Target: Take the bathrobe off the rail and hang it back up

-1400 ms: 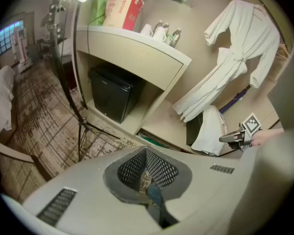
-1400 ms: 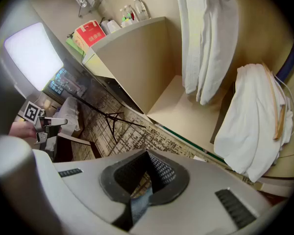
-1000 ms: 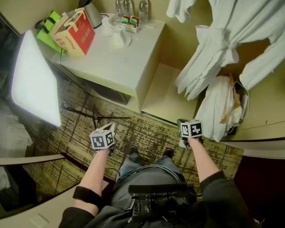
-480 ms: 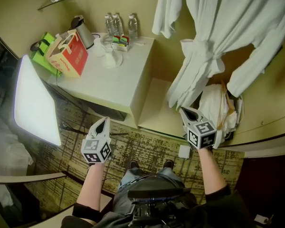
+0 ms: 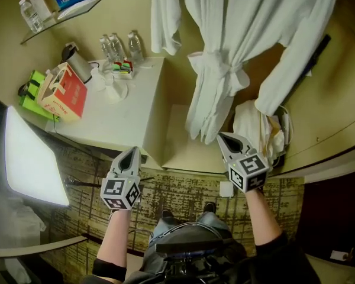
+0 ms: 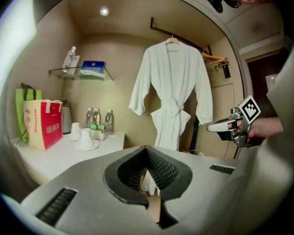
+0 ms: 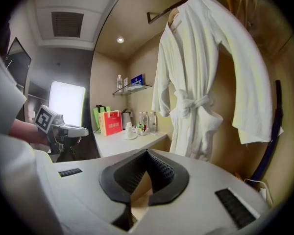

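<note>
A white bathrobe (image 5: 225, 40) hangs belted from a hanger (image 6: 172, 39) on a dark rail (image 6: 159, 26) in the wardrobe recess. It fills the right gripper view (image 7: 196, 82) and shows full length in the left gripper view (image 6: 171, 82). My left gripper (image 5: 129, 155) is held up in front of the counter, shut and empty. My right gripper (image 5: 225, 138) is also shut and empty, with its tip just below the robe's hem and short of the cloth. Both point at the robe from some distance.
A white counter (image 5: 130, 117) at the left carries a red paper bag (image 5: 62, 93), a kettle (image 5: 77, 61), cups and water bottles (image 5: 118, 46). A glass shelf (image 5: 65, 7) hangs above it. White laundry (image 5: 257, 123) is piled on the recess floor. A bright light panel (image 5: 29, 158) stands at the far left.
Both grippers have risen from pointing at the carpet to pointing nearly level at the robe. The head view has tipped up, bringing the shelf and more of the robe into sight.
</note>
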